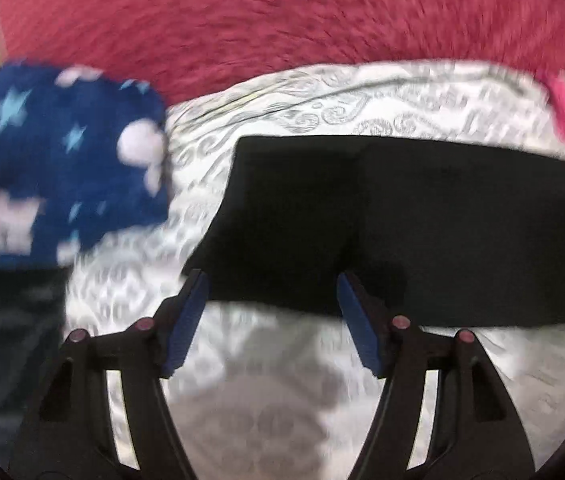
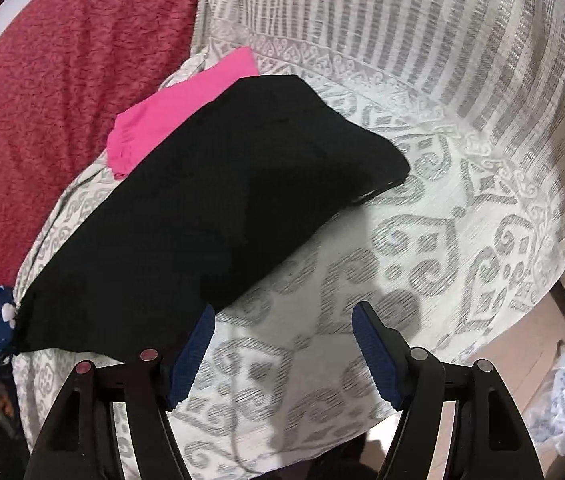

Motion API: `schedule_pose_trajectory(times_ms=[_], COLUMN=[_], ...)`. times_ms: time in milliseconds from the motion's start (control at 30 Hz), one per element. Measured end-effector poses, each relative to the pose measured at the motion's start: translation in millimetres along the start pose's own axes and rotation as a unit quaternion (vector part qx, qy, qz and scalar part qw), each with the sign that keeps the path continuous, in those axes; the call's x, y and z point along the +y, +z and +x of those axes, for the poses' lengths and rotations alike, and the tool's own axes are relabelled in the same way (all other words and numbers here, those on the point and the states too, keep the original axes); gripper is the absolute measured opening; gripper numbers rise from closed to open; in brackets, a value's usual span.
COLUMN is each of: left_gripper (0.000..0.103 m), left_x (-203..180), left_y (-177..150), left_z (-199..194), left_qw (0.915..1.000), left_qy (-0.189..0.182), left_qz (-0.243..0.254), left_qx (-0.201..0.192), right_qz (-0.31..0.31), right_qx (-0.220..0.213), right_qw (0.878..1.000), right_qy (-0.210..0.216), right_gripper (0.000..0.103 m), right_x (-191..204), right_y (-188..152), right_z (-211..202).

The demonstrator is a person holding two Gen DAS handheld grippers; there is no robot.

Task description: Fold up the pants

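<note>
The black pants [image 1: 402, 220] lie flat as a long folded strip on a white and grey patterned bedspread [image 1: 262, 400]. My left gripper [image 1: 272, 280] is open, and its blue-padded fingertips straddle the near edge of the pants near their left end without pressing on the cloth. In the right wrist view the pants [image 2: 222, 208] run diagonally from lower left to upper right. My right gripper [image 2: 284, 312] is open over the bedspread [image 2: 442, 200], its left fingertip just beside the near edge of the pants, with nothing between its pads.
A pink garment [image 2: 178, 112] lies partly under the far end of the pants. A blue star-patterned fabric [image 1: 54, 160] sits left of them. A red blanket [image 1: 282, 20] covers the bed beyond. The bed edge, floor and a plastic bag [image 2: 562, 396] show at lower right.
</note>
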State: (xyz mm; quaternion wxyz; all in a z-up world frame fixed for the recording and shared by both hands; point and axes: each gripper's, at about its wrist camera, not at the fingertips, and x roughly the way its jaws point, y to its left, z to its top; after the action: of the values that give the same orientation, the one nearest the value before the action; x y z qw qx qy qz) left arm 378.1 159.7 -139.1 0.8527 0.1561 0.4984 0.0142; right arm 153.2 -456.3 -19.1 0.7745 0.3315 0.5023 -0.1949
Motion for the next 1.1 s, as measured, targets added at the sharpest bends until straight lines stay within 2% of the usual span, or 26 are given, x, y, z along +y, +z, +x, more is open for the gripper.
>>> schedule_pose_trajectory(times_ms=[33,67,100,133,233,267,333,400,467,500,633,700,800,900,1033,1067,1100], left_gripper=[0.064,0.035,0.011,0.006,0.007,0.012,0.03,0.056,0.073,0.075,0.075,0.075,0.075,0.075,0.075,0.072,0.046], left_x=[-9.5,-15.7,-16.9,-16.3,1.5,12.1,47.2,71.2,86.3,89.9,86.8,82.6,80.6,74.6,69.3,66.8,64.7], left_y=[8.1,15.6,20.6,28.2,63.2,73.0,92.9,95.1,87.5,81.5,45.3,25.3,-2.1,-12.7,-10.7,-10.8,-8.7], left_z=[9.9,19.9,27.6,35.1,39.6,41.4,49.3,47.1,41.3,39.0,29.1,18.4,-0.5,-0.6,21.2,25.2,32.7], left_qw=[0.9996,0.9991,0.9989,0.9986,0.9989,0.9984,0.9912,0.9831,0.9787,0.9782,0.9847,0.9873,0.9869,0.9821,0.9685,0.9669,0.9646], left_qy=[0.02,0.026,0.025,0.025,0.037,0.031,0.003,0.035,0.064,0.065,0.025,0.0,-0.038,-0.078,-0.119,-0.12,-0.119], left_qz=[0.02,0.031,0.032,0.025,-0.014,-0.039,-0.123,-0.174,-0.192,-0.194,-0.165,-0.153,-0.154,-0.165,-0.205,-0.21,-0.218], left_qx=[0.0,0.009,0.025,0.04,0.025,0.027,0.049,0.044,0.035,0.035,0.049,0.042,0.029,0.046,0.077,0.083,0.089], right_qz=[0.0,0.001,0.004,0.01,0.034,0.043,0.05,0.038,0.021,0.014,0.026,0.034,0.036,0.036,0.051,0.052,0.052], right_qx=[-0.001,-0.002,-0.003,-0.004,-0.005,-0.004,0.001,0.004,0.004,0.003,0.001,0.001,0.004,0.011,0.015,0.015,0.014], right_qw=[1.0,1.0,1.0,1.0,0.999,0.999,0.999,0.999,1.0,1.0,1.0,0.999,0.999,0.999,0.998,0.998,0.998], right_qy=[-0.004,-0.007,-0.011,-0.016,-0.023,-0.024,-0.017,-0.012,-0.018,-0.023,-0.014,-0.007,0.0,0.005,0.017,0.019,0.02], right_gripper=[0.073,0.073,0.073,0.073,0.073,0.073,0.073,0.073,0.073,0.073,0.073,0.073,0.073,0.073,0.073,0.073,0.073], right_x=[3.6,5.3,5.6,4.2,-4.3,-6.3,-8.2,-3.9,0.4,1.7,-4.7,-7.5,-8.3,-8.8,-11.8,-11.5,-11.0], right_y=[1.7,2.6,3.0,4.3,7.5,8.8,9.6,7.7,5.2,4.3,3.7,2.9,-1.5,-6.7,-12.7,-14.1,-15.2], right_z=[2.4,2.8,2.9,3.9,4.7,5.5,6.9,7.0,7.6,8.1,10.4,10.6,11.5,14.1,14.9,14.3,13.5])
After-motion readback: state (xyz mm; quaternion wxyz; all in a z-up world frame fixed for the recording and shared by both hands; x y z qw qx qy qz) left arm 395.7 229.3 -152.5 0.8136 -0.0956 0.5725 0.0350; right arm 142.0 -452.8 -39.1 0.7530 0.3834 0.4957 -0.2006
